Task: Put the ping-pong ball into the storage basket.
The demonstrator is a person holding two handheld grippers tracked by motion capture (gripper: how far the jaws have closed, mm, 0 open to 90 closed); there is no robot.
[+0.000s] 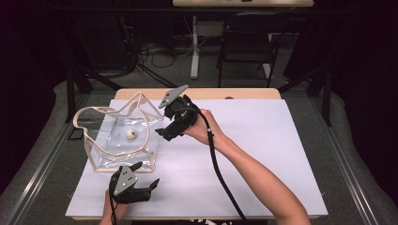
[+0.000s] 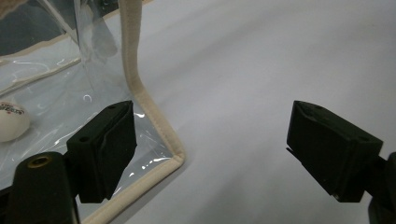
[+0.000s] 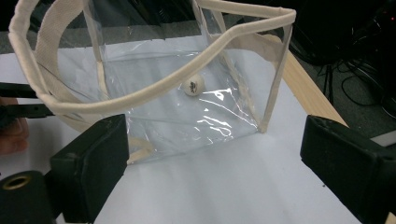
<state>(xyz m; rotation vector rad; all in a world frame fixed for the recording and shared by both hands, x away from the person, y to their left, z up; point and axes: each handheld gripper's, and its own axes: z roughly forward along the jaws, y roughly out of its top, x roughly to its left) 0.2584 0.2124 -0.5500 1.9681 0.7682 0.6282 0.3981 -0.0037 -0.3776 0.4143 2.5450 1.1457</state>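
Ball inside clear bag

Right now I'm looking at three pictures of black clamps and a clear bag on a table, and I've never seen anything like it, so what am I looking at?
A person holds a hand-operated gripper in each hand; there is no robot arm. The high view looks down on the table from above. The other two pictures come from cameras riding on each gripper, looking along its black jaws. On the white table stands a clear plastic bag with beige trim, and a white ping-pong ball lies inside it. The left gripper sits by the bag's near corner, the right gripper beside its other side. Both are open and hold nothing.
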